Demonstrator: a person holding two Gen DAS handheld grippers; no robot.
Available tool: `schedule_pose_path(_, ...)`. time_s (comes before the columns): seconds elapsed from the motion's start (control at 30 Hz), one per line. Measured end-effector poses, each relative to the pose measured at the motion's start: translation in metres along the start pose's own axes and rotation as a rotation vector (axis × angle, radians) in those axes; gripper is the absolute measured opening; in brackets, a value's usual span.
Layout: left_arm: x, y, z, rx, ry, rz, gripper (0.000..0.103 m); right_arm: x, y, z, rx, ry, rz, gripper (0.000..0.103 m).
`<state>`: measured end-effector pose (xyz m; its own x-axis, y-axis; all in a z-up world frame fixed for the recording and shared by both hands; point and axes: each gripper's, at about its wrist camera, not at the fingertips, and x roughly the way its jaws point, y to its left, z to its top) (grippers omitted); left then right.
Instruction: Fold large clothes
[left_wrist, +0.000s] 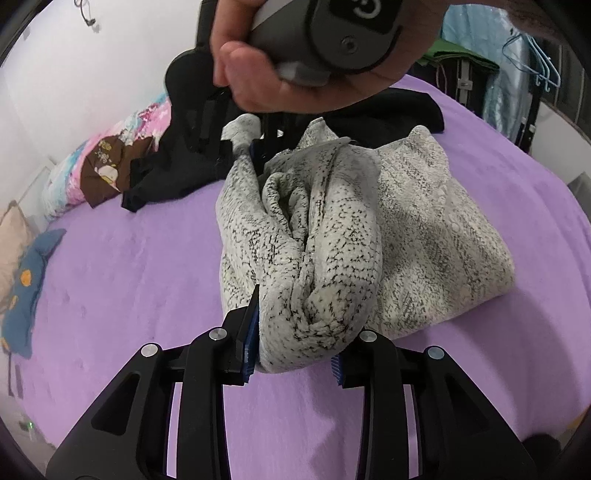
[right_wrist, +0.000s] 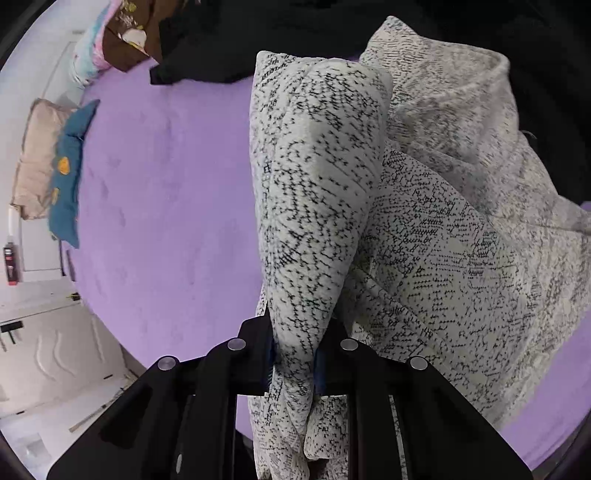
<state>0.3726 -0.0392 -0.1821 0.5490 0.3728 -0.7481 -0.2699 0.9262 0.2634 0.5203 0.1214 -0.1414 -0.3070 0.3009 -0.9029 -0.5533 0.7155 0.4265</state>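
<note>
A white knitted sweater (left_wrist: 369, 221) with black flecks lies partly folded on the purple bedspread (left_wrist: 140, 266). My left gripper (left_wrist: 295, 350) is shut on a thick bunched fold at the sweater's near edge, blue pads pressing both sides. At the sweater's far end a hand (left_wrist: 295, 85) holds my right gripper (left_wrist: 260, 155), clamped on the cloth there. In the right wrist view my right gripper (right_wrist: 295, 354) is shut on a rolled edge of the sweater (right_wrist: 317, 184), which rises up the middle of the frame.
A black garment (left_wrist: 177, 162) lies behind the sweater on the bed. A colourful pillow (left_wrist: 107, 158) and a blue cushion (left_wrist: 26, 288) sit at the left edge. Hangers (left_wrist: 535, 62) and a rack stand behind the bed at right. White cabinets (right_wrist: 48, 339) flank the bed.
</note>
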Motion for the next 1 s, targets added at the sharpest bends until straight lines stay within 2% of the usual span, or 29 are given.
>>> schedule_pose_path(0.17,-0.016,-0.011,-0.002,0.001,-0.009,-0.005,0.036,-0.02,-0.007,-0.013,-0.015,-0.046,0.033,0.015)
schedule_pose_path(0.3,-0.037,-0.02,-0.005,0.003,-0.026,-0.058,0.04,-0.037,-0.022,-0.023,-0.003,-0.082,0.088,0.015)
schedule_pose_path(0.37,-0.049,-0.023,-0.008,0.006,-0.029,-0.121,0.04,-0.05,-0.036,-0.026,0.013,-0.108,0.128,0.015)
schedule_pose_path(0.43,-0.059,-0.023,-0.011,0.001,-0.025,-0.187,0.04,-0.061,-0.075,-0.012,0.033,-0.129,0.169,0.015)
schedule_pose_path(0.63,-0.077,-0.004,-0.016,-0.058,-0.043,-0.267,0.042,-0.098,-0.142,-0.027,0.081,-0.195,0.277,0.015)
schedule_pose_path(0.67,-0.076,0.002,-0.014,-0.07,-0.049,-0.269,0.044,-0.104,-0.149,-0.029,0.084,-0.206,0.285,0.015)
schedule_pose_path(0.7,-0.075,0.004,-0.012,-0.076,-0.055,-0.271,0.053,-0.109,-0.154,-0.033,0.088,-0.218,0.298,0.015)
schedule_pose_path(0.73,-0.074,0.01,-0.009,-0.081,-0.065,-0.273,0.057,-0.117,-0.164,-0.037,0.086,-0.232,0.312,0.015)
schedule_pose_path(0.87,-0.058,0.036,0.014,-0.156,-0.069,-0.283,0.057,-0.138,-0.181,-0.049,0.067,-0.271,0.33,0.015)
schedule_pose_path(1.0,-0.028,0.056,0.044,-0.226,-0.057,-0.311,0.057,-0.151,-0.217,-0.063,0.064,-0.304,0.341,0.015)
